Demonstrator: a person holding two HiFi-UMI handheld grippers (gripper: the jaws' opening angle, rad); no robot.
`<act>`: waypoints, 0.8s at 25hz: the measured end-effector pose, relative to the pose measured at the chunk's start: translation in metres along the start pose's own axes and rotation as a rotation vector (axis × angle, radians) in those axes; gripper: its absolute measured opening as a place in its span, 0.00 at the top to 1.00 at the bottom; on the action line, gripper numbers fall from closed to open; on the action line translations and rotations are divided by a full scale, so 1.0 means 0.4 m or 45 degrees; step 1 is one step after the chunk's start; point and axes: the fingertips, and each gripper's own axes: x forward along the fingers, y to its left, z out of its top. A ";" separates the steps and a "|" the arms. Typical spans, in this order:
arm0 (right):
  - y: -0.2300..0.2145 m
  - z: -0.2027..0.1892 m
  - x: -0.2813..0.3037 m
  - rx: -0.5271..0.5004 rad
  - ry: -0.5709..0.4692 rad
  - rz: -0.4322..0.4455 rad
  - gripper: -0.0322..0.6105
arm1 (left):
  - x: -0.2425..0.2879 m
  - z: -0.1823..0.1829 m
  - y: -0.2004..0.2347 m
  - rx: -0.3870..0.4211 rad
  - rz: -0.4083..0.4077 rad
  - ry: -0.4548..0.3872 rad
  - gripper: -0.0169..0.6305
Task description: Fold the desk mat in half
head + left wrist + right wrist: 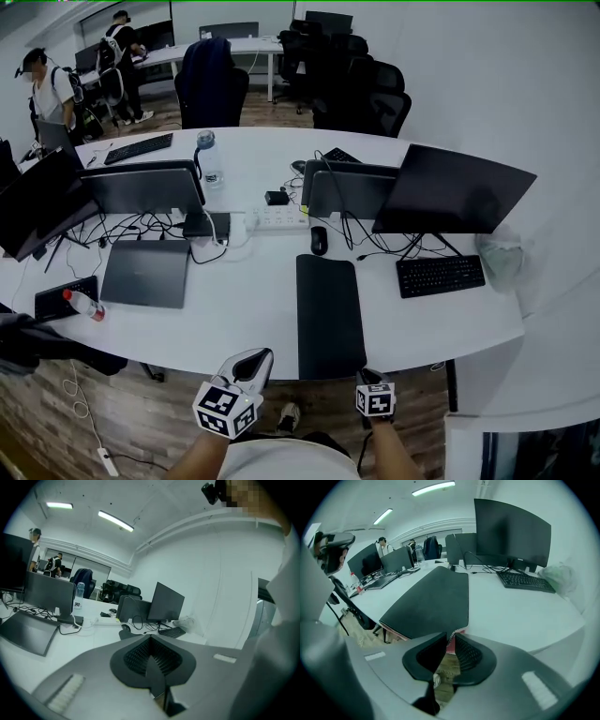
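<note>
Black rectangular desk mat [431, 597] is laid with its near end at the white desk [253, 309] edge, likely pinchable by the slightly parted, empty right gripper [451, 637]; left gripper [151, 639] is closed, empty.

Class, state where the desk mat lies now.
In the head view the desk mat lies flat at the table's near edge, right of centre, below the mouse, left of the keyboard.

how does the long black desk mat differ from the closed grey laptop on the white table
The long black desk mat is narrow, its long side running away from the person; the closed grey laptop is broader and lighter. The mat reaches the near edge of the white table; the laptop sits further in, to the mat's left. Both lie flat.
</note>
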 end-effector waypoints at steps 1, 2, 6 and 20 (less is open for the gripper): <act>-0.002 0.007 -0.003 0.006 -0.010 -0.014 0.82 | -0.007 0.002 0.005 0.001 0.007 -0.002 0.97; -0.005 0.017 -0.008 0.013 -0.024 -0.028 0.75 | -0.016 0.006 0.011 0.002 0.015 -0.005 0.97; -0.011 0.102 -0.057 0.041 -0.148 -0.068 0.64 | -0.055 0.029 0.037 0.010 0.047 -0.032 0.97; 0.276 0.560 -0.397 0.005 -0.850 0.156 0.93 | -0.266 0.194 0.190 0.055 0.148 -0.245 0.97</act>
